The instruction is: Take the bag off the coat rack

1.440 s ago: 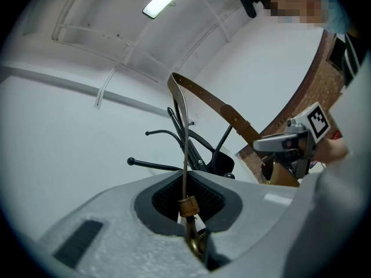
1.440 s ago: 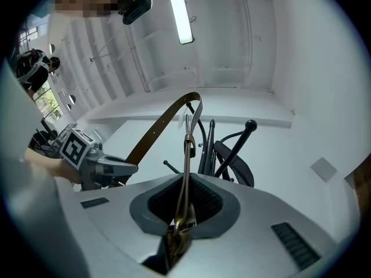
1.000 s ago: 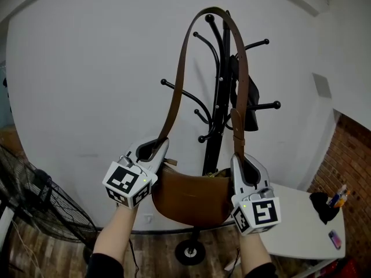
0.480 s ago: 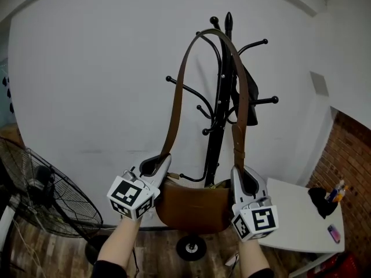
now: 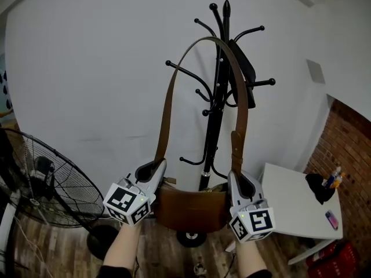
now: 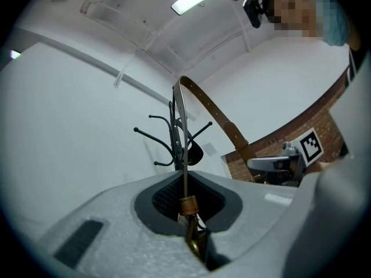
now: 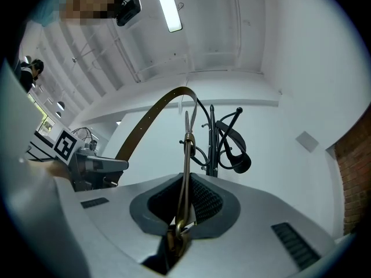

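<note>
A brown leather bag (image 5: 191,208) hangs between my two grippers, low in front of the black coat rack (image 5: 215,97). Its long brown strap (image 5: 167,103) arches up from both sides and peaks in front of the rack's pole, below the top hooks. My left gripper (image 5: 152,169) is shut on the strap's left end (image 6: 183,149), by the ring at the bag. My right gripper (image 5: 239,181) is shut on the strap's right end (image 7: 185,167), just above its metal clasp. Whether the strap touches a hook I cannot tell.
A black item (image 5: 244,68) hangs on the rack's right hooks. A standing fan (image 5: 40,184) is at the left. A white table (image 5: 295,210) at the right carries a dark object (image 5: 317,187) and a phone (image 5: 331,219). A brick wall is at the far right.
The strap's peak has dropped from the rack's topmost hooks to below them. Both grippers and the bag sit lower in view, and the rack looks farther away.
</note>
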